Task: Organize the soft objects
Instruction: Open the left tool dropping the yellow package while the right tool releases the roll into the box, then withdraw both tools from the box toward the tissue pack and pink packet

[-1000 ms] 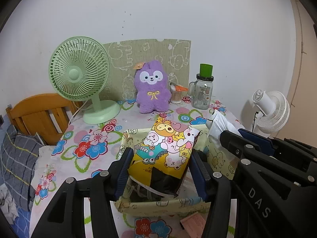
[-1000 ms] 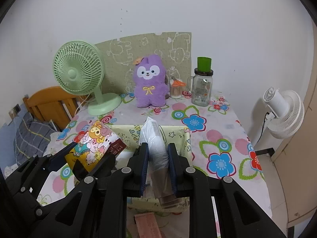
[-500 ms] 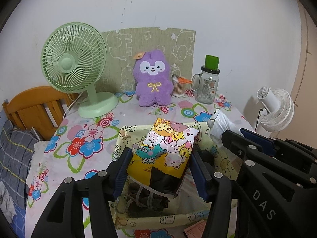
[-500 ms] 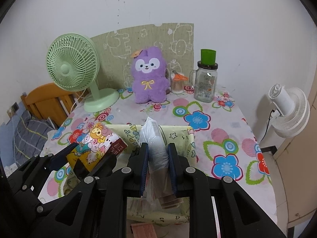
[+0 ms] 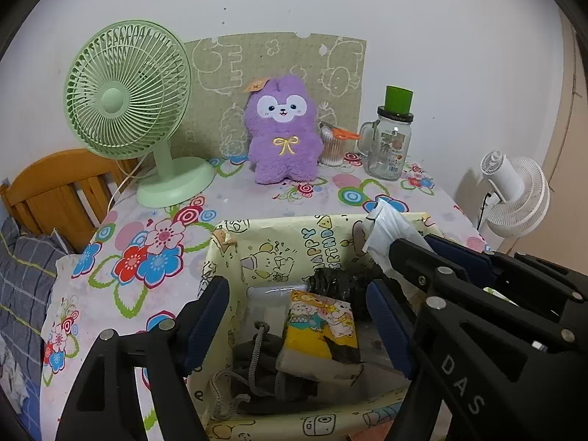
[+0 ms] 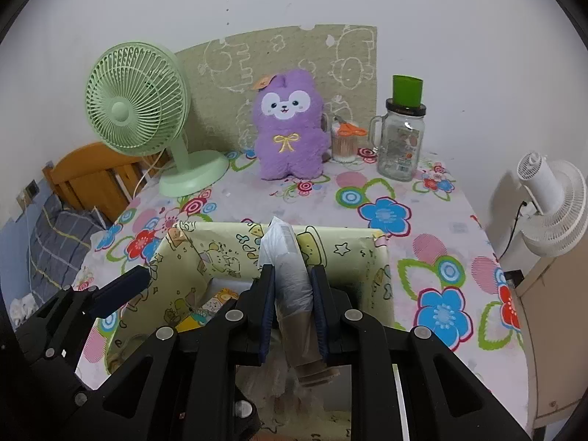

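— hovering over the box (image 5: 279,242), the left gripper (image 5: 299,316) is spreading its jaws apart, gripping nothing; the cartoon pouch (image 5: 319,325) is lying inside the box between them.

— and the right gripper (image 6: 293,307)?

— it is clamping a clear plastic-wrapped pack (image 6: 290,275) above the box's 3 o'clock side. the purple plush (image 6: 290,128) is sitting at 12 o'clock.
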Available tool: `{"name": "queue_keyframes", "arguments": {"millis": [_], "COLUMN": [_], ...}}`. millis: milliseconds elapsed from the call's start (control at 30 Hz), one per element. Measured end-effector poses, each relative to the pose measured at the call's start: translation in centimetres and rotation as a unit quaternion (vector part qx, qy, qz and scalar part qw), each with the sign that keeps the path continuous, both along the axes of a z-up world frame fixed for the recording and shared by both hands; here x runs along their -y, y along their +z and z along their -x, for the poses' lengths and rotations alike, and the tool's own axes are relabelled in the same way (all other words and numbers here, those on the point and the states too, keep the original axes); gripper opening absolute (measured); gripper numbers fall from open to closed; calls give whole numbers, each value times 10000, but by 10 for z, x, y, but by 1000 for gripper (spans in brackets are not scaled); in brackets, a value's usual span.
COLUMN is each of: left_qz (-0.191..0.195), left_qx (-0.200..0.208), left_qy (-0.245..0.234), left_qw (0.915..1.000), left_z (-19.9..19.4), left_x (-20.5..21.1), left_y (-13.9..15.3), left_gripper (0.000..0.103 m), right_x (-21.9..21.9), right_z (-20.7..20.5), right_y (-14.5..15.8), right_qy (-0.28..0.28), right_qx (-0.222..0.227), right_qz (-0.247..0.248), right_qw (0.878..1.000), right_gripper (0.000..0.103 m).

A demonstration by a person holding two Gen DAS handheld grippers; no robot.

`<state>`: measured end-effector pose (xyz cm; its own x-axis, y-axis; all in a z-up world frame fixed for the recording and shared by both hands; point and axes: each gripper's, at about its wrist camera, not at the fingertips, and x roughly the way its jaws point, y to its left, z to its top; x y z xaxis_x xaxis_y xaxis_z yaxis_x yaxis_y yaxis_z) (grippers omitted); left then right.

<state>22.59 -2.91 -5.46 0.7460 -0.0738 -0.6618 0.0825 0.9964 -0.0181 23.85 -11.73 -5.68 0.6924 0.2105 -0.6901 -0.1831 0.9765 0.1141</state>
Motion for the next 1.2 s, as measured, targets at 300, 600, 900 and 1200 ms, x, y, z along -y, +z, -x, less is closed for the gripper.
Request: {"name": "queue_keyframes", "arguments": {"millis": [300, 600, 900, 1200], "left_qz": [-157, -150, -102, -34], "left_qx": [66, 43, 150, 310], "left_qy": [24, 126, 46, -49], "left_qw": [9999, 9998, 9998, 9995], "left_z": [5, 9, 22, 43], "left_x": [-1, -10, -8, -6], "left_y": [0, -1, 5, 14], "left_gripper": [88, 91, 96, 96], "right_x": [-7, -4, -6, -3], "right_z": [-8, -9, 7, 32], "right_y": [-7, -9, -1, 12], "right_qy": [129, -6, 50, -70], "right_qx": [5, 20, 122, 324], "right_qz": [2, 52, 67, 198], "right_qw": [9999, 10000, 9999, 9993], "right_gripper": [23, 68, 70, 81]}}
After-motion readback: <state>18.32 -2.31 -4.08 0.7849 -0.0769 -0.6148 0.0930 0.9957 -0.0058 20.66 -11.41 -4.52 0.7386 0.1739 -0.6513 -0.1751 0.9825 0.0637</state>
